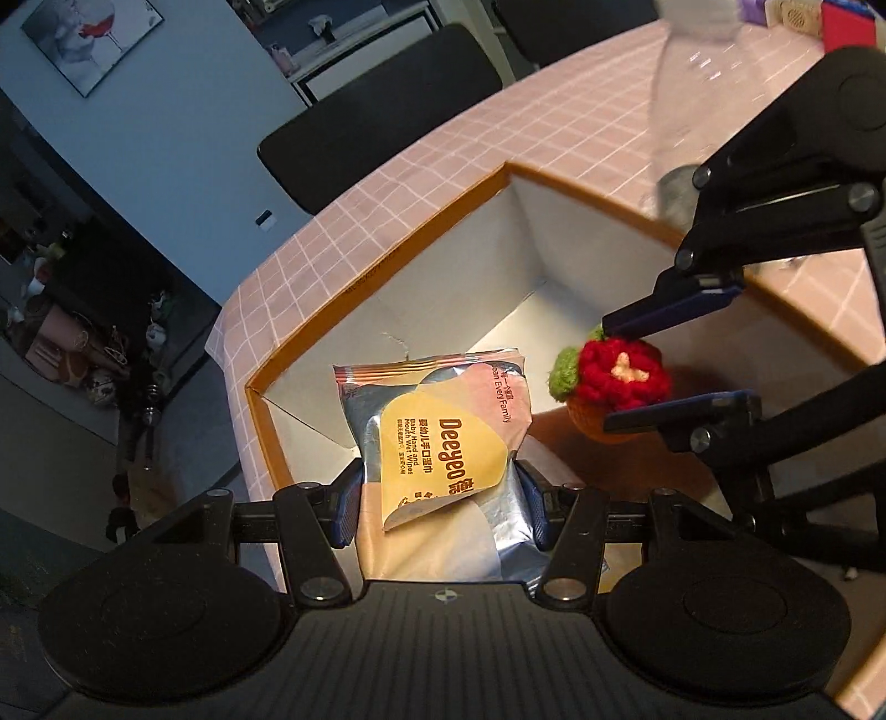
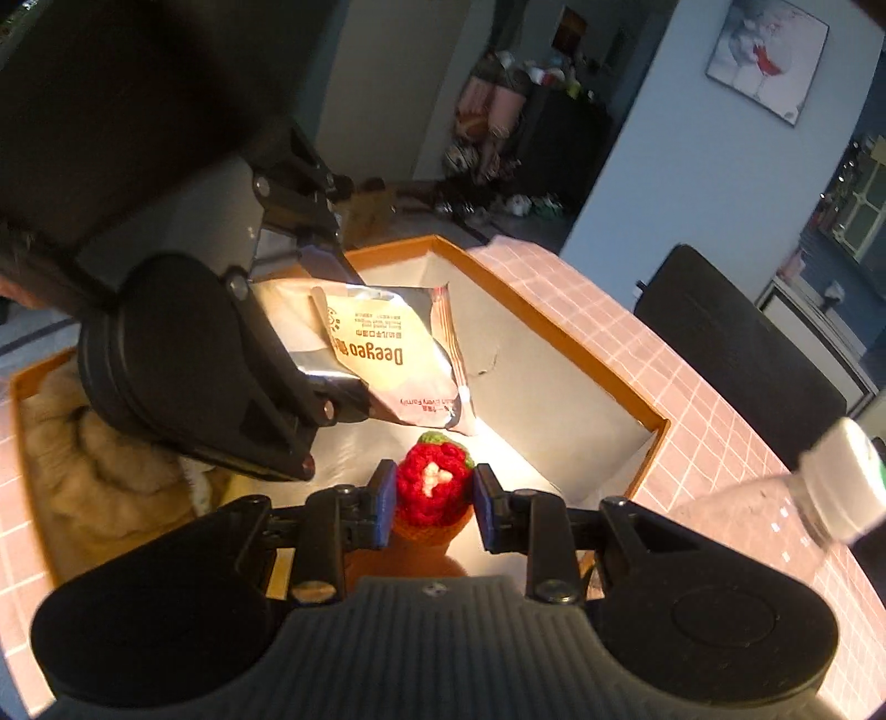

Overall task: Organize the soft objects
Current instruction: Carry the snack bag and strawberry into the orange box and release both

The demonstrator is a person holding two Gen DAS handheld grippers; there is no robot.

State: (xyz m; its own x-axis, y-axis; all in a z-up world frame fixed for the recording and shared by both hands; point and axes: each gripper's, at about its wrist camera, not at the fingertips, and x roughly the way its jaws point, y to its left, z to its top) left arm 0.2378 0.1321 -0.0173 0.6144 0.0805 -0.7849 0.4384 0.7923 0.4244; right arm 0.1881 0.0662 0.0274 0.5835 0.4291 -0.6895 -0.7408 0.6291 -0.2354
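Left gripper (image 1: pixel 440 498) has its jaws clamped on a pack of wet wipes (image 1: pixel 437 437), hanging over the open box (image 1: pixel 387 260) on the pink checked desk (image 1: pixel 554 138). Right gripper (image 2: pixel 434 507), in at about 3 o'clock in the left view, pinches a little crochet flower (image 2: pixel 434 490) above the same box, with a plastic bottle (image 2: pixel 819 498) off at 3 o'clock in its own view.

Pale blue wall (image 1: pixel 183 144), framed picture (image 1: pixel 91 41), black chair (image 1: pixel 382 105), dim cluttered floor (image 1: pixel 83 354)

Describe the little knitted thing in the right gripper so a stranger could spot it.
Find the orange-rimmed box on the pink checked tablecloth. Over it, beside the silver wipes packet, the right gripper pinches a crocheted flower: red, cream centre, green leaf.
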